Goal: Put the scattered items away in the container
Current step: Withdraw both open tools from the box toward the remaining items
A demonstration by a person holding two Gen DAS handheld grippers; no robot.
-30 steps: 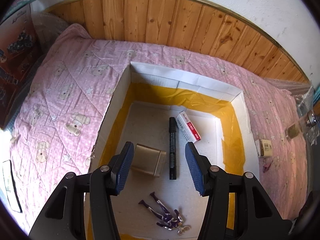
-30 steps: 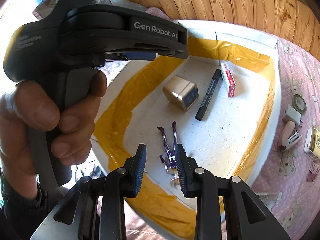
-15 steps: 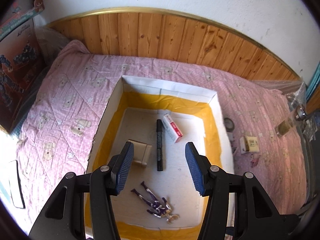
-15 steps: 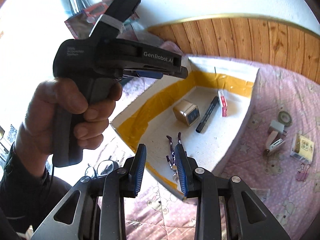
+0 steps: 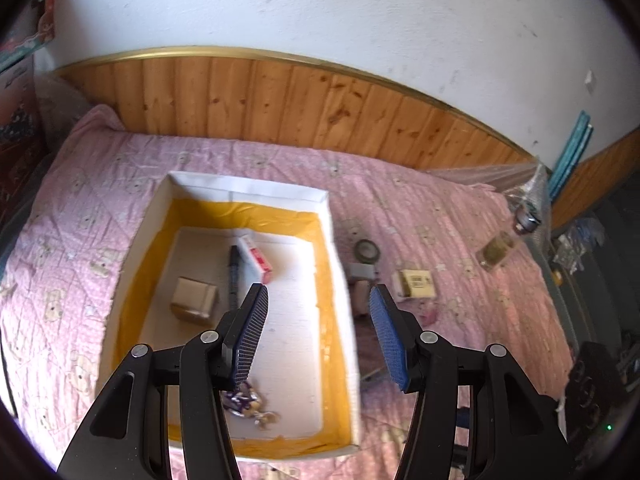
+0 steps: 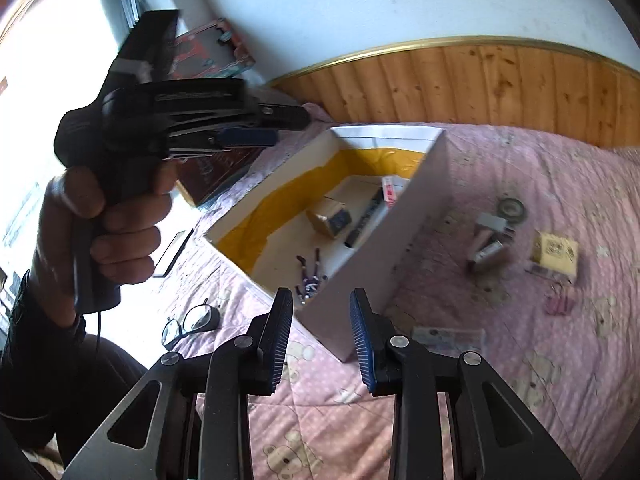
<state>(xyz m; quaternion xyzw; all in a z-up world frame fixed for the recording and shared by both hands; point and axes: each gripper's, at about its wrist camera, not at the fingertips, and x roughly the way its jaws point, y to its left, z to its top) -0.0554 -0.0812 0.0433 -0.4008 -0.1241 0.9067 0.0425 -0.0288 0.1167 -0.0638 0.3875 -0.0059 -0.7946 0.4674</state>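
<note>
— White box (image 5: 338, 248) with yellow lining sits on the pink quilt (image 5: 440, 216); marker (image 5: 233, 276), small carton (image 5: 195, 300) and red-white pack (image 5: 256, 260) lie inside. Grippers?

— My left gripper (image 5: 316, 332) gapes wide, empty. My right gripper (image 6: 320, 340) stands narrower, nothing between its pads. Tape roll (image 6: 511, 208) and yellow packet (image 6: 554, 254) lie outside, right of the box

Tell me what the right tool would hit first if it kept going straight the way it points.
Probably the white box: its near corner and outer wall sit directly between and beyond the right tool, which is empty and part open. Depth is hard to judge, so it might touch the pink quilt first.
</note>
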